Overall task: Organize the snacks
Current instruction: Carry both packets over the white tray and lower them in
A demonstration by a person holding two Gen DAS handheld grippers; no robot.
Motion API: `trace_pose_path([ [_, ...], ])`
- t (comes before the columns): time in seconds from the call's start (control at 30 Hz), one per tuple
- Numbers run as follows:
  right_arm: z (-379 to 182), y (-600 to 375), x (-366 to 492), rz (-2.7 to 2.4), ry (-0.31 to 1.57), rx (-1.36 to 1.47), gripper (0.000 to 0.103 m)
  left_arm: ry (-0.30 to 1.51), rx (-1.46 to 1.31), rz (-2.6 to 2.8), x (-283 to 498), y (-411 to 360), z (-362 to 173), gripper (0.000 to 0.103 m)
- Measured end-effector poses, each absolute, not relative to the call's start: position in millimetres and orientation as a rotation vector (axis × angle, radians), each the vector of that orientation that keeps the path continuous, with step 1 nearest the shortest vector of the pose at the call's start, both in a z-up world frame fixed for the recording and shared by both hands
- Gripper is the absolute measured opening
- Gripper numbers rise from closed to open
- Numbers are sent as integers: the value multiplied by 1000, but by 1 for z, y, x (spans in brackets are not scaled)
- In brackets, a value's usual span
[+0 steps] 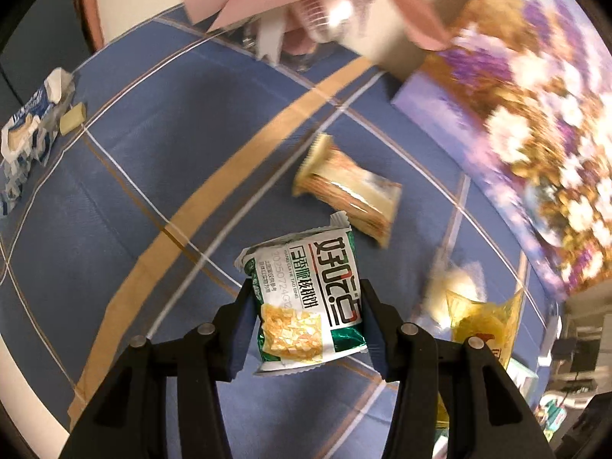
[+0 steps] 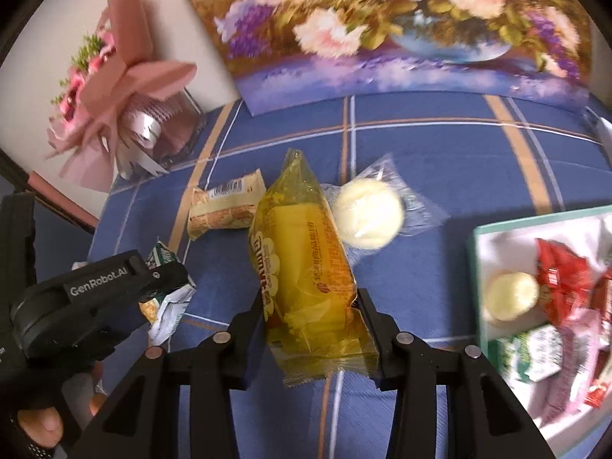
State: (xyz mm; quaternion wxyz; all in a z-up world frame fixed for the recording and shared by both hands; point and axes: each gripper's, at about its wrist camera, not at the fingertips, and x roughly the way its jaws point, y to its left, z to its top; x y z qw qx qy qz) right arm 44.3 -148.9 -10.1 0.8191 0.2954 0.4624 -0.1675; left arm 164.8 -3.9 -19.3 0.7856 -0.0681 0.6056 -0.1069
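My left gripper [image 1: 306, 294] is shut on a green-and-white snack packet [image 1: 306, 298], held above the blue checked cloth. The left gripper's black body also shows in the right wrist view [image 2: 95, 298], with the packet [image 2: 168, 298] in it. My right gripper [image 2: 310, 302] is shut on a long yellow snack packet [image 2: 306, 267], which also shows in the left wrist view [image 1: 482, 321]. A tan wafer packet [image 1: 348, 191] [image 2: 225, 206] and a round white pastry in clear wrap [image 2: 369, 214] lie on the cloth beyond.
A green-rimmed white box [image 2: 478, 267] at the right holds red, pink and green snack packets and a round pastry. A flower painting [image 2: 382, 23] leans at the back, a pink bouquet [image 2: 114, 88] stands back left. Torn blue-white wrappers [image 1: 30, 126] lie far left.
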Motion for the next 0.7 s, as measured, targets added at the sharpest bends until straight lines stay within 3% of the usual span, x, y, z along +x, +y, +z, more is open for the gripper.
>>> trace_pose_path([
  [0.7, 37, -222, -109, -662, 894, 708, 45, 1238, 28, -514, 21, -75, 36, 53],
])
